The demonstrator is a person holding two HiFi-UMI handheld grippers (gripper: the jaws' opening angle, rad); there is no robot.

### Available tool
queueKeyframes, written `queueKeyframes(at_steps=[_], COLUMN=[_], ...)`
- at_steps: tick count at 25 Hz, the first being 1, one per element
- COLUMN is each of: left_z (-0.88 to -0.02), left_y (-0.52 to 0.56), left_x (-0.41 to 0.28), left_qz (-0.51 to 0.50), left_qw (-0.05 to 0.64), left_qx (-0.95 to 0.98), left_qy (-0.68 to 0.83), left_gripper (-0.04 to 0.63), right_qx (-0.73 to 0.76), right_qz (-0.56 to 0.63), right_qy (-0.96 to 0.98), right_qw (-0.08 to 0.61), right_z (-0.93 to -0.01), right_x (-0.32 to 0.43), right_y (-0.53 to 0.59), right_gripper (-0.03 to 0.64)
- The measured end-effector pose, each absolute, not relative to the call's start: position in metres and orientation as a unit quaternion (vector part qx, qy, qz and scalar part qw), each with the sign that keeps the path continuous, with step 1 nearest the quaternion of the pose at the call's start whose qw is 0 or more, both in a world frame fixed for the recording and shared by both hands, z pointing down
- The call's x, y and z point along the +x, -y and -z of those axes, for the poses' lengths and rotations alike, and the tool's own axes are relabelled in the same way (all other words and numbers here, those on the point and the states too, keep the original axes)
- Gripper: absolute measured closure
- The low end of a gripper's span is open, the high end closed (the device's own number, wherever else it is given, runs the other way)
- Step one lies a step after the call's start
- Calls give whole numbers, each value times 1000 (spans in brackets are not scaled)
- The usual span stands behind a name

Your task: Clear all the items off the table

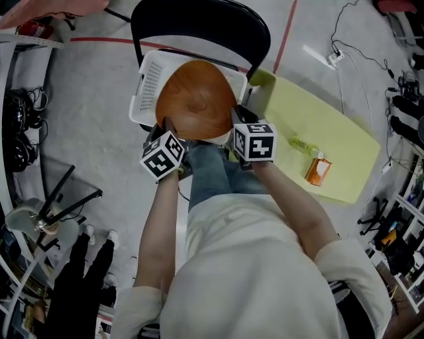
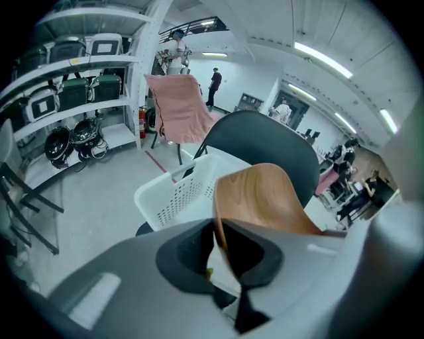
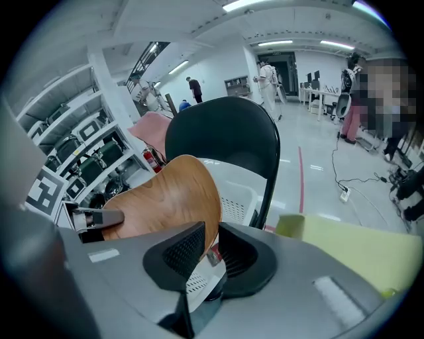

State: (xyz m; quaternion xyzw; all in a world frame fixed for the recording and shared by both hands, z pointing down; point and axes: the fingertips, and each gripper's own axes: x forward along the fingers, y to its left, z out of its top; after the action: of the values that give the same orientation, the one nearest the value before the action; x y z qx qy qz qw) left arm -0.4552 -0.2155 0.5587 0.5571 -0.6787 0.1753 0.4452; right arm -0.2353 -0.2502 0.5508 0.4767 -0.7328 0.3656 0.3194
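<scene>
The wooden dish (image 1: 195, 99) hangs tilted over the white basket (image 1: 149, 83) that sits on the black chair (image 1: 199, 20); I can't tell whether its far edge touches the basket. The left gripper (image 1: 165, 127) pinches its near left rim and the right gripper (image 1: 237, 120) its near right rim. Both pairs of jaws are narrowed almost together on that thin edge.

To my eye this is the lowering step. The dish is wide and nearly covers the basket's mouth, so both sides should go down evenly, far edge first, keeping the tilt until it clears the wall. I'd loosen neither grip before the dish bears on something, or it could slide off. On the yellow-green table (image 1: 344, 142) a bottle (image 1: 303, 145) and an orange carton (image 1: 318, 171) wait, well apart from the basket.
</scene>
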Motion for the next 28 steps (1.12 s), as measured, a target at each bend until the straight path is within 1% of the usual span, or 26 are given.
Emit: queueKeyframes(at_steps=[19,28], left_z=[-611,-620], left_y=[230,233], left_x=[-457,-457], left_qz=[-254,-283], left_qw=[454,431], left_qx=[572,586], left_qy=[634,626], left_gripper=[540,525], right_qx=[495,497], right_qz=[-396,-397], right_qy=[697,688], right_qw=[337,349], right_z=[-595,-607], right_x=[-238,-239], right_y=[259,258], right_gripper=[557,555])
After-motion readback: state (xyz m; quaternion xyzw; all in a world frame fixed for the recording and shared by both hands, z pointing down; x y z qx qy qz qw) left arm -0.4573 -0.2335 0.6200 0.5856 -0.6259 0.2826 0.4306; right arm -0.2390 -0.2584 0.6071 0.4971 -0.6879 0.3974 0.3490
